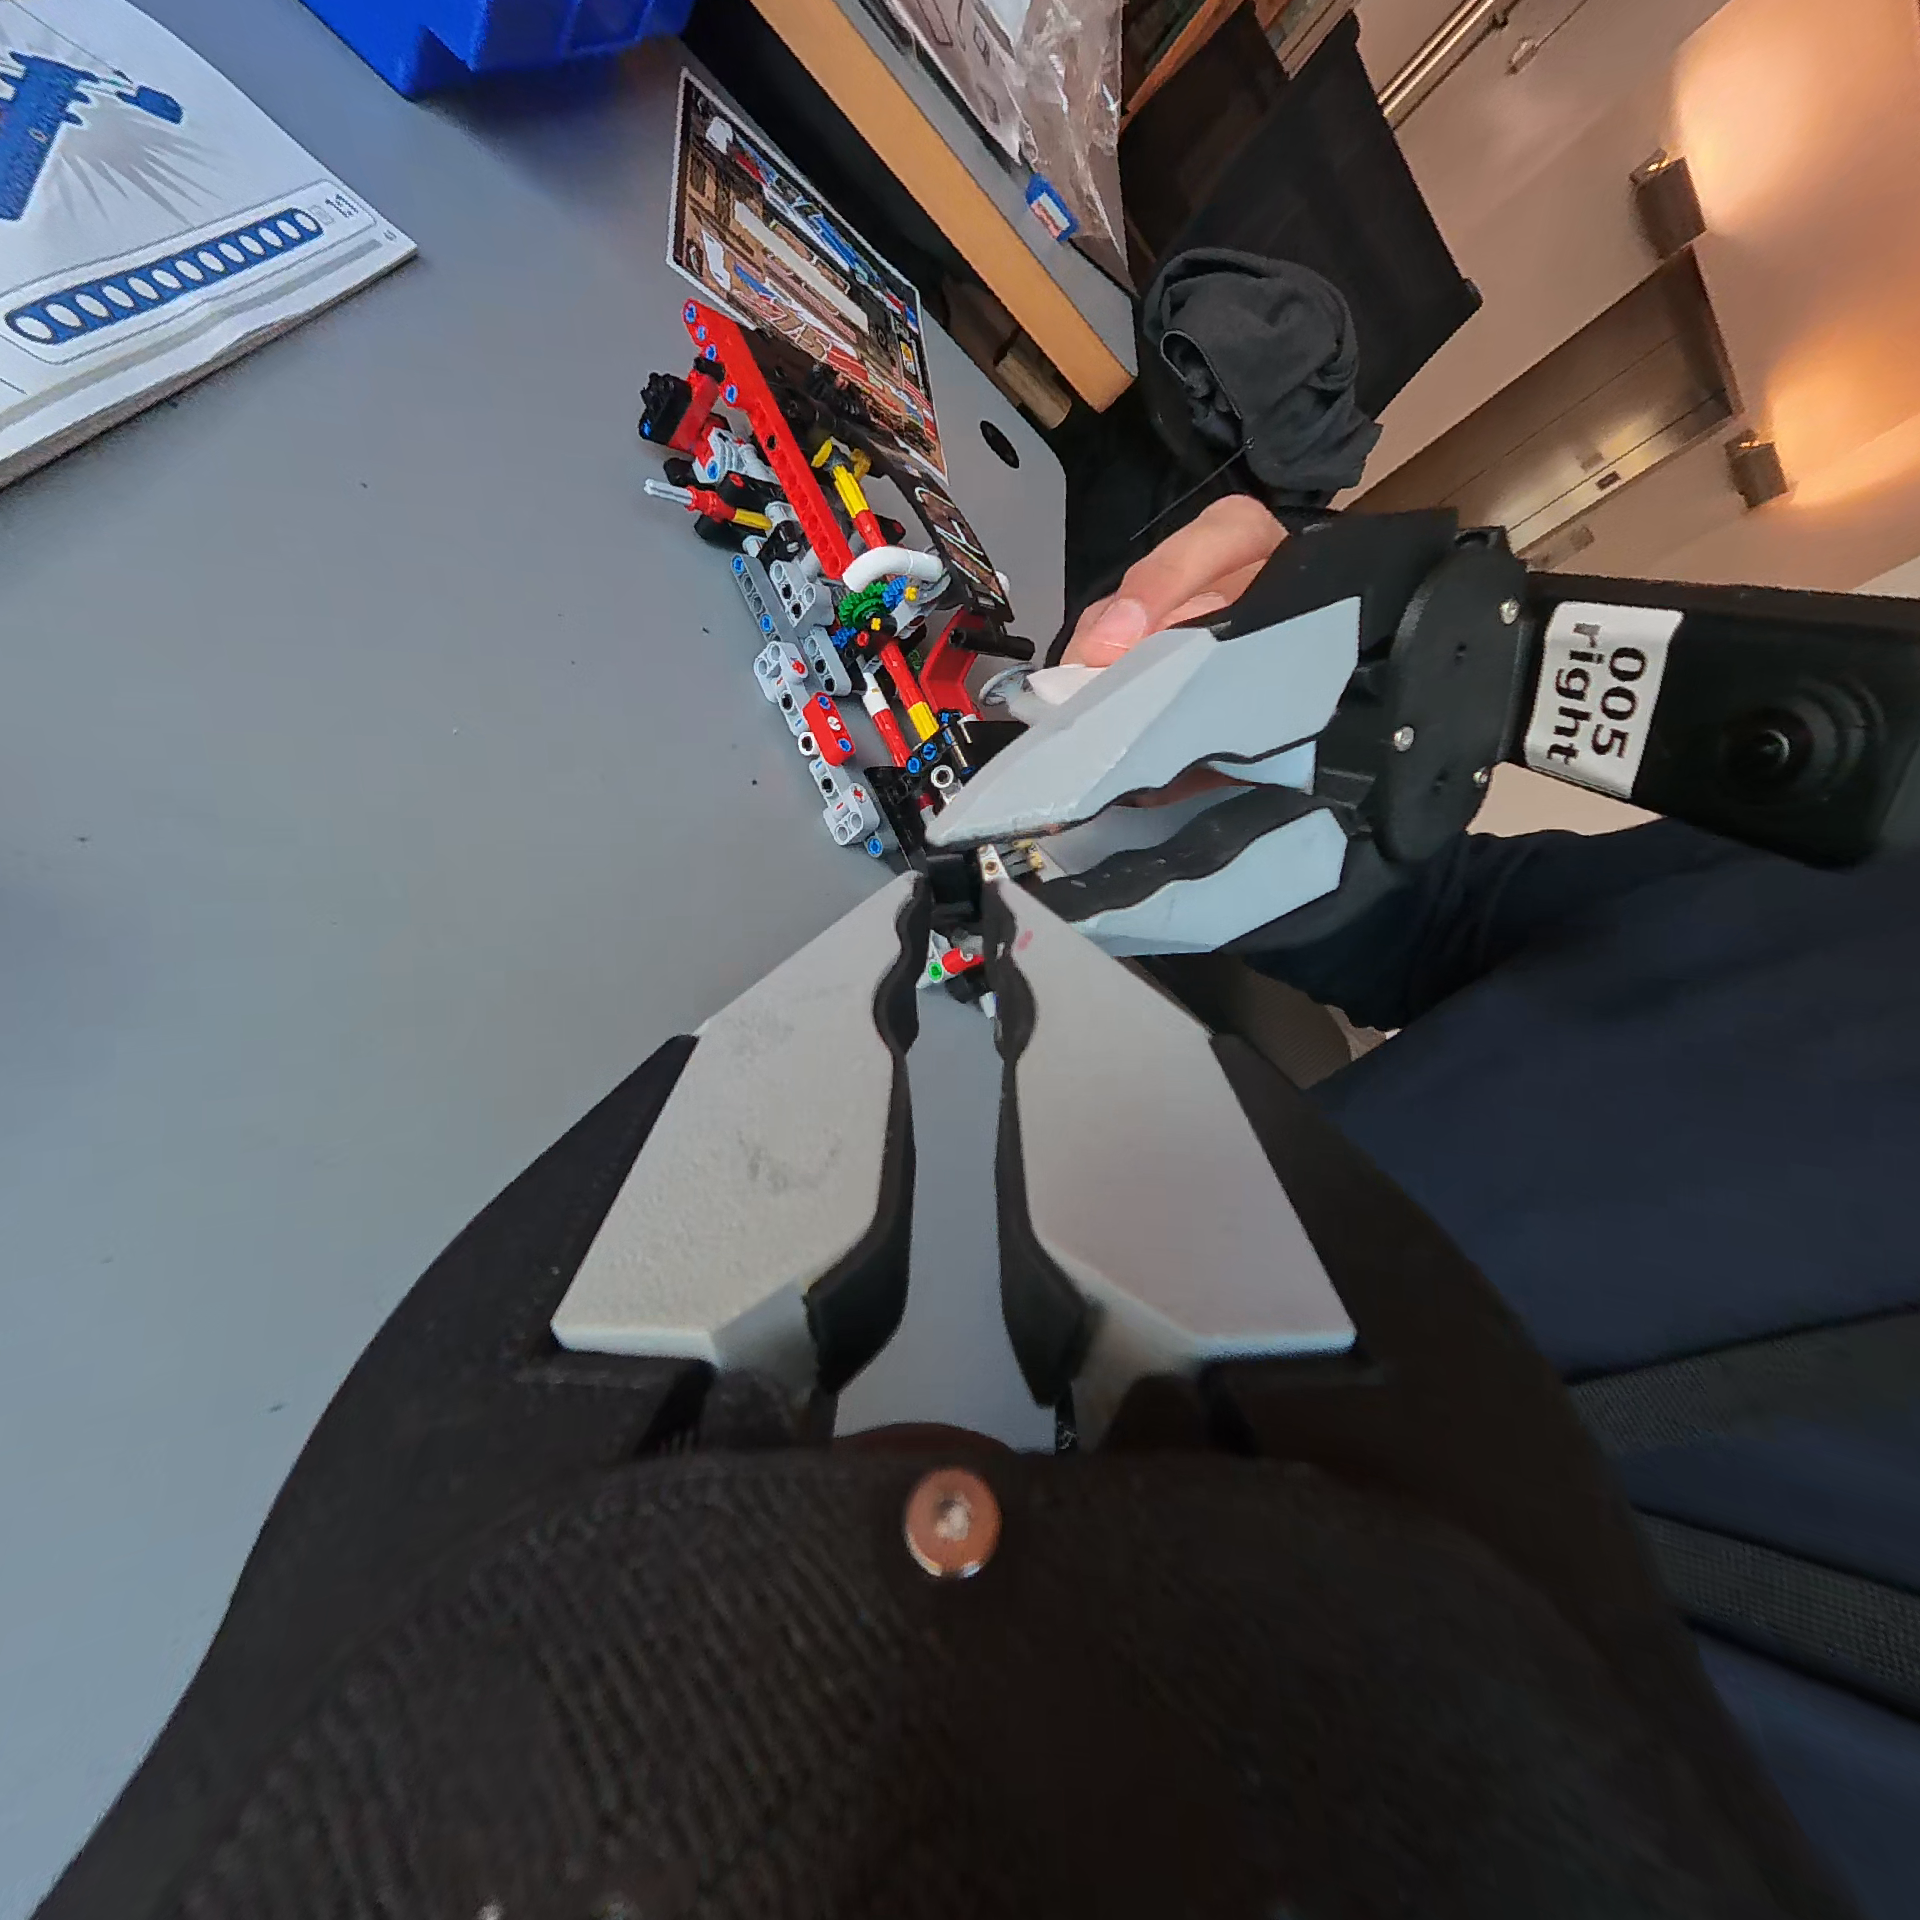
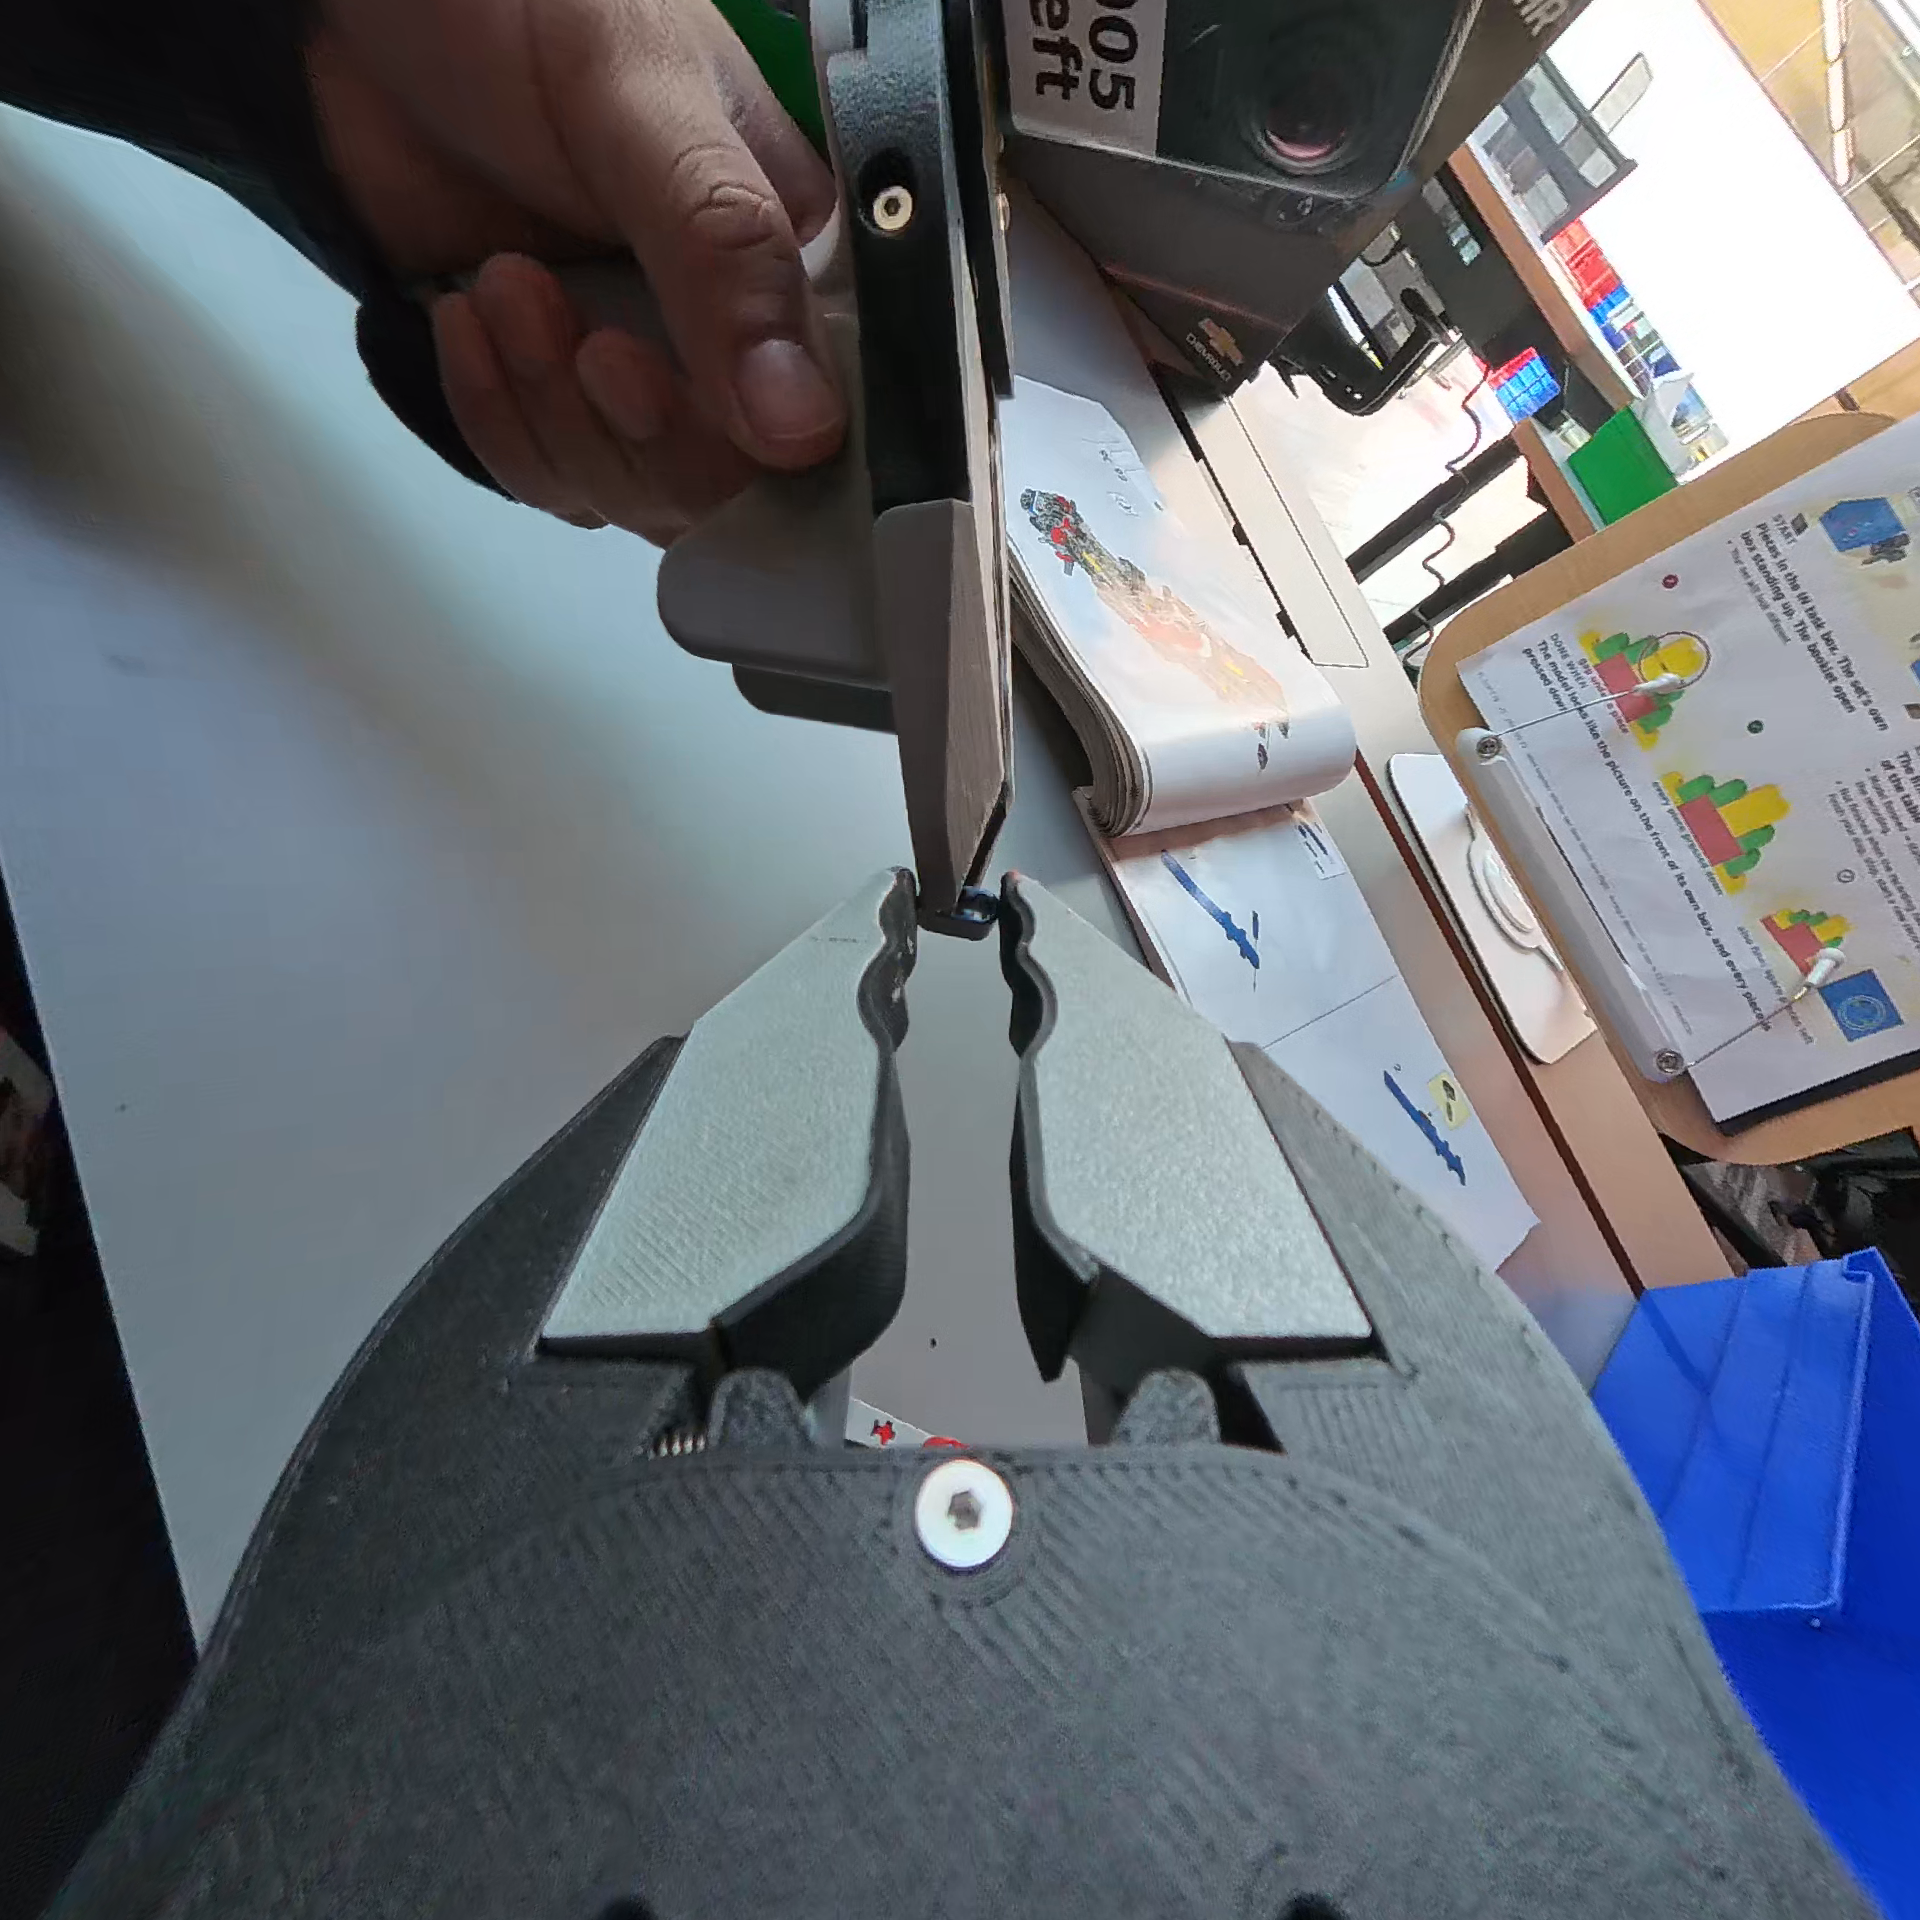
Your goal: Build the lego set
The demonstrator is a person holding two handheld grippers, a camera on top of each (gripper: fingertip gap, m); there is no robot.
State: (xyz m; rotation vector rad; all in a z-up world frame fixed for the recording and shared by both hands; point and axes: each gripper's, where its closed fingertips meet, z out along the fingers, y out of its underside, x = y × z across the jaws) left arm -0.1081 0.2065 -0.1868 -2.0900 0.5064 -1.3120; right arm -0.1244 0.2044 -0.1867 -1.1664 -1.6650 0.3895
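- Small black building piece, nipped at the fingertips of left gripper, above grey table edge; long axis too small to tell.
- Right gripper narrowly parted, tips closing around same piece; contact unclear.
- Red-and-grey brick model just beyond, long axis running away across table.
- Open instruction booklet well apart.

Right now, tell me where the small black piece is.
The small black piece sits pinched at the left gripper's fingertips, just off the grey table's edge, with the right gripper's fingers closed around it too.
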